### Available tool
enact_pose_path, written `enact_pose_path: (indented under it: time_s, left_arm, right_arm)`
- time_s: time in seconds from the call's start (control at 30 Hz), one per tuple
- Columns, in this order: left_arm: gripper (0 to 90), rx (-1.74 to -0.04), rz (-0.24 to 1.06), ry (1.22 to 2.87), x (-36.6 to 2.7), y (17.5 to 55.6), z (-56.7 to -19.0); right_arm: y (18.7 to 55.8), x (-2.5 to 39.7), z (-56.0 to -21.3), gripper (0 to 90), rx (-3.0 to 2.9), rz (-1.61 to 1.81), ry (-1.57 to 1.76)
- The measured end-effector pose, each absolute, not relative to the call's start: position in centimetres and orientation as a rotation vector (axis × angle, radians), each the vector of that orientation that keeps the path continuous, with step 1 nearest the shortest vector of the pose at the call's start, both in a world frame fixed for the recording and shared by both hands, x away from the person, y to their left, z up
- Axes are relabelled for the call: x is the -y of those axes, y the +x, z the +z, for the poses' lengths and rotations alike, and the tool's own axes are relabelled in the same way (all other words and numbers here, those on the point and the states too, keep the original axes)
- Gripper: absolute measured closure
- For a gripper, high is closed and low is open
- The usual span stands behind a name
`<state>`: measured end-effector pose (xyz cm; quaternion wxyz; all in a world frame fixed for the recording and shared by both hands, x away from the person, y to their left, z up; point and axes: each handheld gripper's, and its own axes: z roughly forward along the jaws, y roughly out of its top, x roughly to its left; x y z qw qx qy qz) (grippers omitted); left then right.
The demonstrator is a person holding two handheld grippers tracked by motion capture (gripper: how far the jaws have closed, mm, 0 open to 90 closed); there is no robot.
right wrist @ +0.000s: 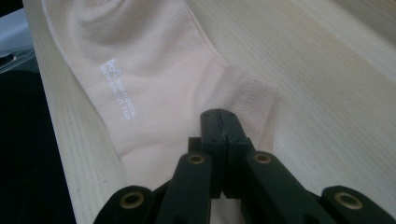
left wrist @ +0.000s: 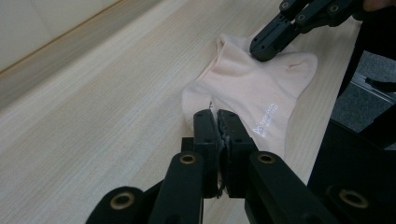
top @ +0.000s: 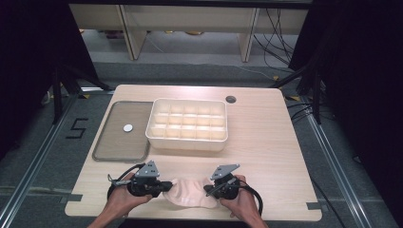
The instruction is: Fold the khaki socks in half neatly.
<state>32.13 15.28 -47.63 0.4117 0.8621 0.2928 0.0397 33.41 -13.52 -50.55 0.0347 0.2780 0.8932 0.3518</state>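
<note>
A pale pink sock [top: 190, 192] lay flat near the front edge of the counter [top: 266, 142], between the two hands. The left tongs [left wrist: 216, 116] were pinched tight on one end of it, and the right tongs [right wrist: 219, 116] were clamped on the other end. A white divided box [top: 187, 124] sat well behind.

Light wooden table [top: 266, 142] on a grey floor [top: 190, 71], dark curtains at both sides.
Beyond the far edge stand pale furniture legs [top: 129, 33]; black cables [top: 278, 33] trail far right.
</note>
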Motion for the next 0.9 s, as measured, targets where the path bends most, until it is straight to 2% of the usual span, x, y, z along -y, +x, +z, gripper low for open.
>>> enact_pose_path:
  time_s: [0.6, 0.9]
  left_arm:
    - [86.5, -0.738, 0.086, 2.107, -15.1, 32.6, -46.2]
    - [86.5, -0.723, 0.080, 2.115, -14.5, 32.7, -45.8]
  right_arm:
    - [34.5, 11.7, -50.6, 90.0, -2.748, 1.088, 0.828]
    - [34.5, 12.6, -49.5, 90.0, -2.736, 1.129, 0.839]
